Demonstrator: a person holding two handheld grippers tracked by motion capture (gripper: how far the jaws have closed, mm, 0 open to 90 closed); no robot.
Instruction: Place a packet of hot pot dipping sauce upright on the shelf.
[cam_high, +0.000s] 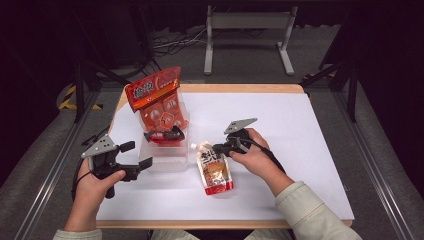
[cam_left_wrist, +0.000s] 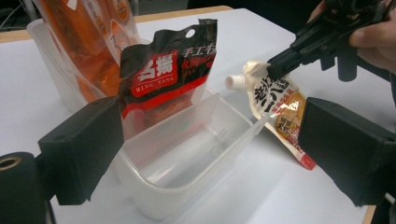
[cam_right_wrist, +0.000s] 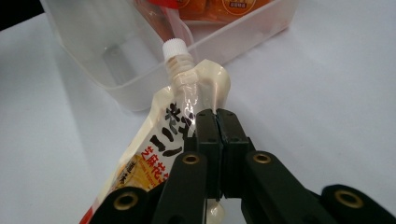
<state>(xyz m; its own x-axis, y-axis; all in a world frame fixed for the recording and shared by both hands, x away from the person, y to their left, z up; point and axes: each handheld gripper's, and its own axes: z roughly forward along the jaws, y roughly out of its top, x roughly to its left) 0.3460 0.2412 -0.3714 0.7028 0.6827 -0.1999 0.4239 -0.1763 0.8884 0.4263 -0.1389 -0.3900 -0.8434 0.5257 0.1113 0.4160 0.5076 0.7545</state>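
In the high view the spouted pouch (cam_high: 215, 172) lies low in the middle of the frame on the white bench (cam_high: 300, 150), its spout end lifted toward the right gripper (cam_high: 220, 148), which is clenched on the pouch's upper corner. The right gripper view shows that hold closely: the black jaws meet on the pale top edge of the pouch (cam_right_wrist: 187, 126) just below its white screw cap (cam_right_wrist: 175, 48), the cap pointing at the wall of the clear plastic bin (cam_right_wrist: 116, 88) in the upper left.

The left gripper view shows what the others hide: the bin (cam_left_wrist: 187, 182) has an empty near compartment behind a divider, and a black-and-red packet (cam_left_wrist: 163, 79) stands upright in the far one, with a tall orange bag (cam_left_wrist: 88, 42) behind it at the upper left. The pouch (cam_left_wrist: 280, 107) lies just beside the bin's right wall.

The left gripper (cam_high: 135, 160), at the lower left of the high view, is released, its jaws spread wide either side of the bin's near corner without touching it.
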